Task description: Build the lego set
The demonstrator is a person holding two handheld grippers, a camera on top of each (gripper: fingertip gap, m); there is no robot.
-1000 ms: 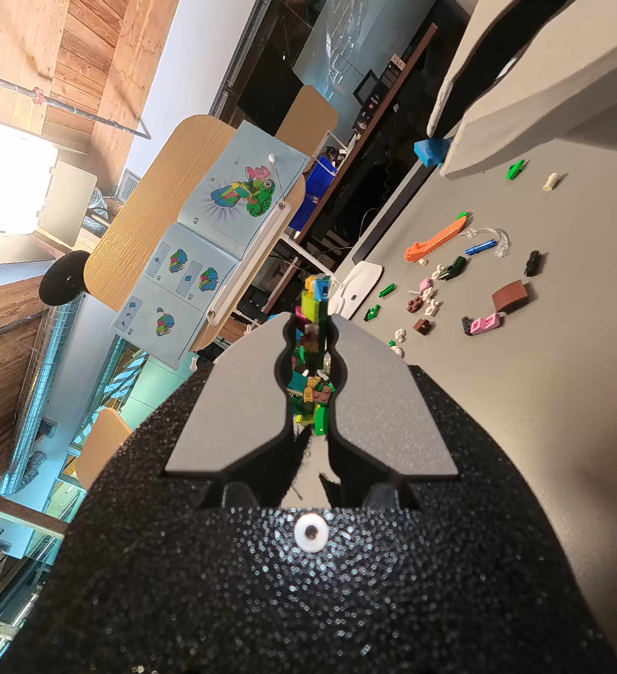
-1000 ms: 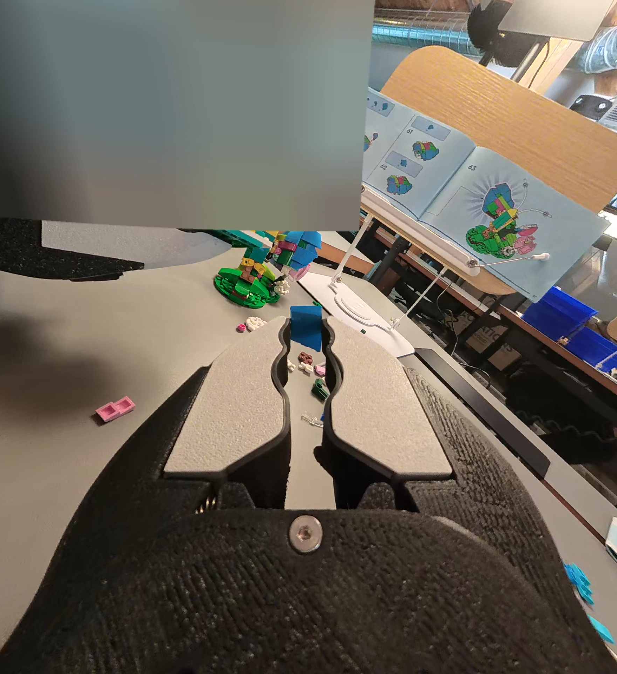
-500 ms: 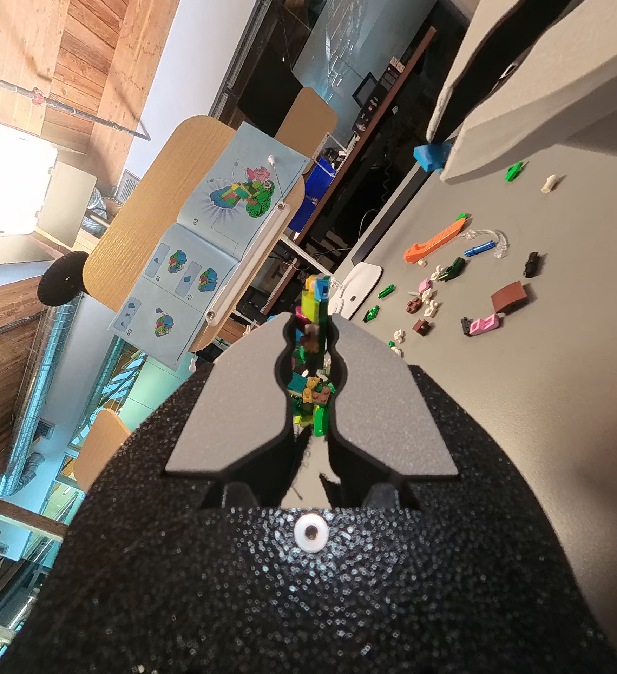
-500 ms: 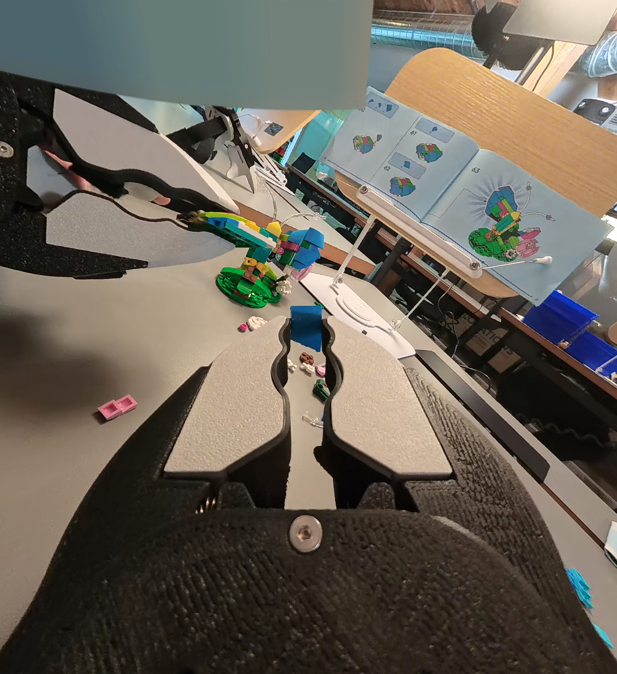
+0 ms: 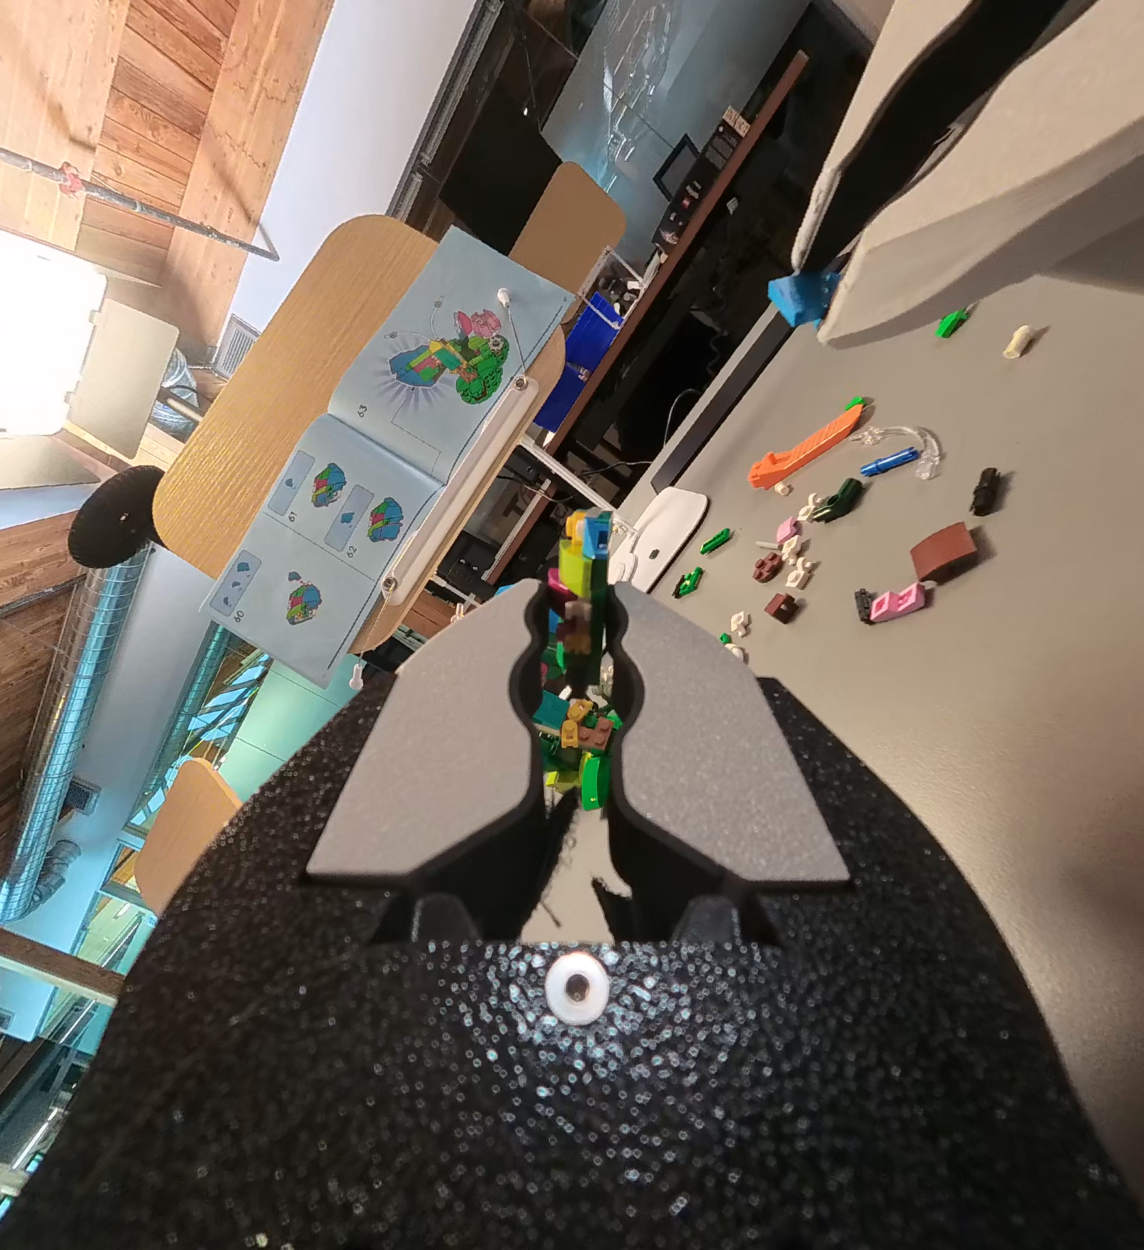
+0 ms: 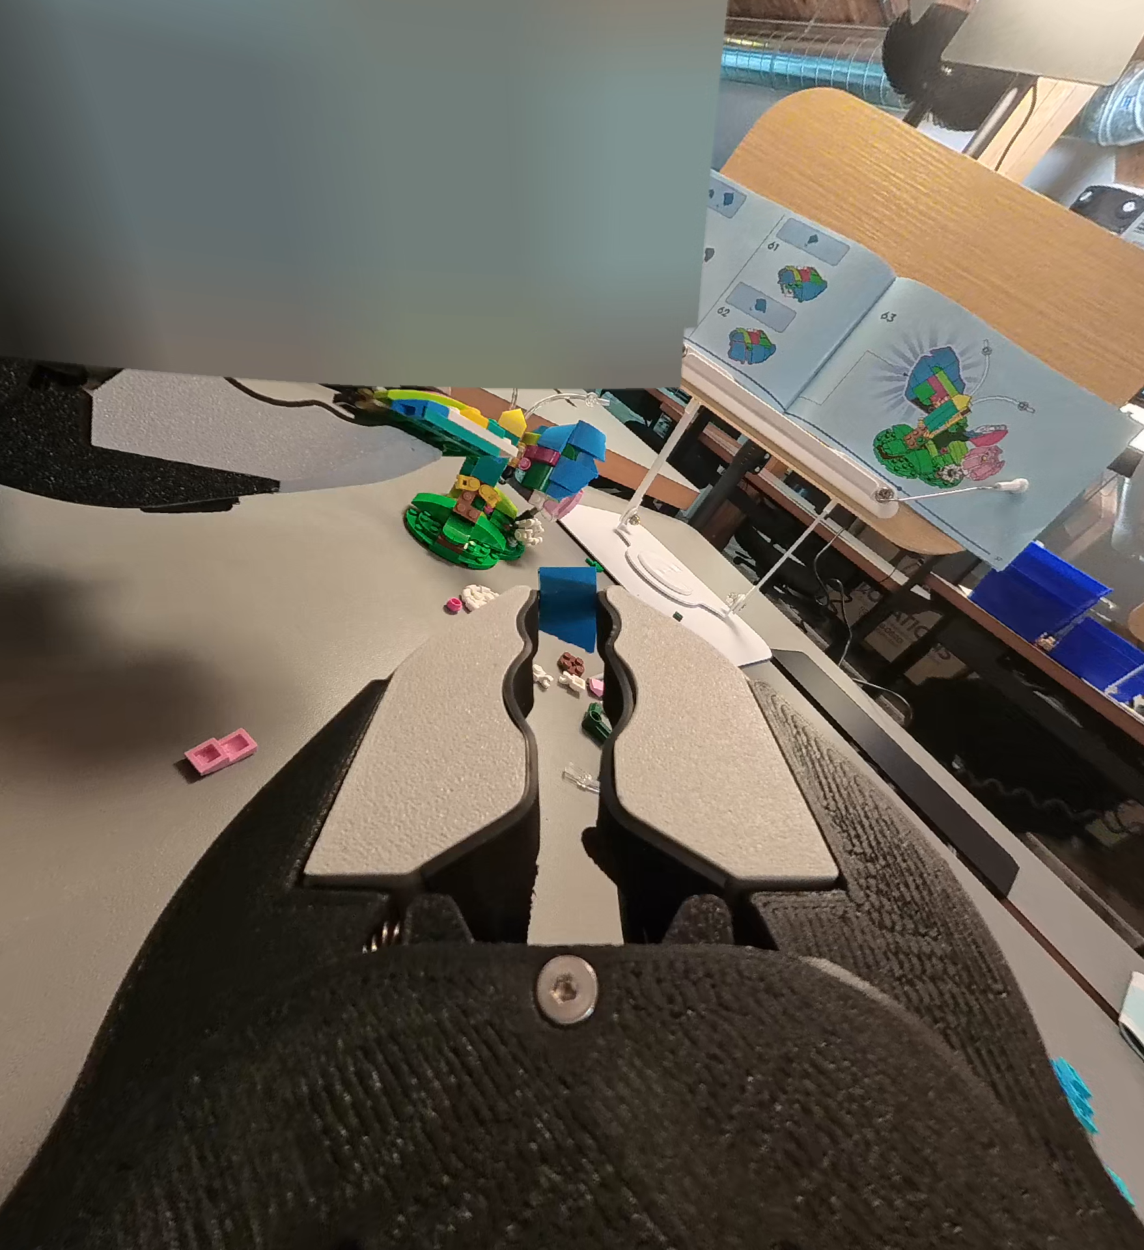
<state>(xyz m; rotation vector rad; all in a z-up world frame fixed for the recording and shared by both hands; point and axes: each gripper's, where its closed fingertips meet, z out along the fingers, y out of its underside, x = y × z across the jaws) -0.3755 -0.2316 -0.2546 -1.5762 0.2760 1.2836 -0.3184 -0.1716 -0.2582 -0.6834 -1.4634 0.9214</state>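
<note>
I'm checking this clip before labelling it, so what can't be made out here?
- Left wrist view: the lego model is mostly hidden by the left tongs.
- Right wrist view: the blue piece is partly covered by the right tongs; a mosaic patch hides the upper left.

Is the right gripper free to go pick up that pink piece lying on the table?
Probably not yet: the right gripper already has its jaws shut on a blue piece. The pink piece itself lies in the open with nothing around it.
</note>
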